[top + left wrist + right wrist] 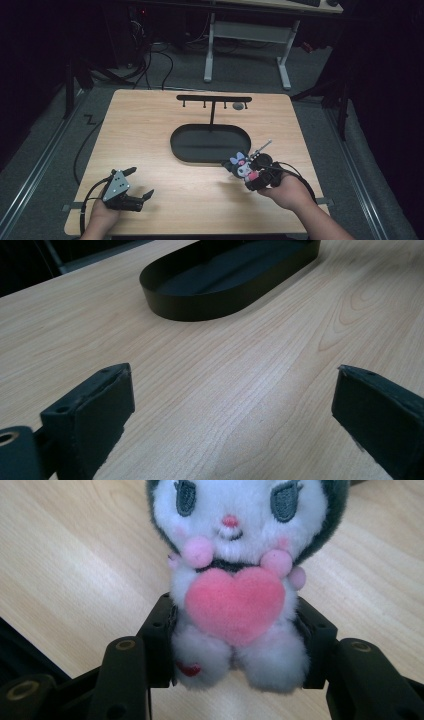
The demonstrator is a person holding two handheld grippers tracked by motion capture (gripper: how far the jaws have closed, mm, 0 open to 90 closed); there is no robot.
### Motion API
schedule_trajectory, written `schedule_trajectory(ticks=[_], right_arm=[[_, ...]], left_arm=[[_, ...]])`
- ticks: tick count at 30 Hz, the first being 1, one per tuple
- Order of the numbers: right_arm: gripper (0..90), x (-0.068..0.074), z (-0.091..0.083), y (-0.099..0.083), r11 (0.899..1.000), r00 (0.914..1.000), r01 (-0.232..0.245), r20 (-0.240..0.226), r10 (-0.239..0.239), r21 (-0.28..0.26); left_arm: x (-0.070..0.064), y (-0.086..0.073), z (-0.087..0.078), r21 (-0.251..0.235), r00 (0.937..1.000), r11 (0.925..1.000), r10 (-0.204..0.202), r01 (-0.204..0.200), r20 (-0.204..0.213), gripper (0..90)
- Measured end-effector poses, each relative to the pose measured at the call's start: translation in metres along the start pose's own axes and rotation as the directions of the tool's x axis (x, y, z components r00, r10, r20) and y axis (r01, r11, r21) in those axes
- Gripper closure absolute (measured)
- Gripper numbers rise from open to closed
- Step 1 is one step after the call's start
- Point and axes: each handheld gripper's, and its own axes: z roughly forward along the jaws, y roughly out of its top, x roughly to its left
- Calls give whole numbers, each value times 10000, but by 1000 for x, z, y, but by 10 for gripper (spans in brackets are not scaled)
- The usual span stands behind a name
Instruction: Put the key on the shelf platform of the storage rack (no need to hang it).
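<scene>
Fluffy white plush (pixel 235 580), pink felt heart on chest, pinched at waist by right gripper (pixel 235 645) near tray's right end. Matte black oval tray (pixel 200 305) on pale wood table (pixel 150 130). Left gripper (pixel 232 410) spread wide, empty, low over table.

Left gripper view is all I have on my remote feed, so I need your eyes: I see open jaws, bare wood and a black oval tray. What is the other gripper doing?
Observer: The right gripper is shut on a plush toy, clamped at its lower body.
Operator: What kind of toy?
Observer: White face, dark hood, holding a pink heart.
Operator: Where is it relative to the tray?
Observer: Just off the black oval tray, at its near right end, in the high view.
Operator: Anything behind the tray?
Observer: A black T-shaped hook stand rises from it.
</scene>
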Motion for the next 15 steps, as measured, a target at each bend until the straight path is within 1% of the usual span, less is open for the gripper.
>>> schedule_trajectory(ticks=[2, 3, 4, 5, 8, 10, 15], right_arm=[[476, -1, -1, 3, 10000, 10000, -30, 8, 30, -72], [475, -2, -1, 5, 9999, 10000, -75, 26, 75, -122], [475, -2, -1, 5, 9999, 10000, -75, 26, 75, -122], [475, -1, 0, 6, 9999, 10000, 1, 76, 0, -154], [475, 1, 0, 11, 9997, 10000, -93, -9, 93, -234], [476, 2, -1, 14, 9996, 9999, -164, 6, 164, -244], [476, 1, -3, 23, 9997, 9999, -56, 159, 60, -257]], left_arm=[[-1, 0, 0, 64, 9999, 10000, 57, -58, 113, 62], [-2, 0, 0, 149, 9999, 9998, 161, -162, 54, 118], [-2, 0, 0, 225, 9997, 9994, 245, -245, -5, 118], [-3, 0, 0, 231, 9997, 9994, 246, -246, 31, 126], [-4, 1, -3, 134, 9998, 9998, 166, -167, 66, 126], [-5, 0, -4, 165, 9997, 9996, 219, -220, 72, 126], [-4, 0, -4, 229, 9998, 9996, 176, -177, 77, 139]])
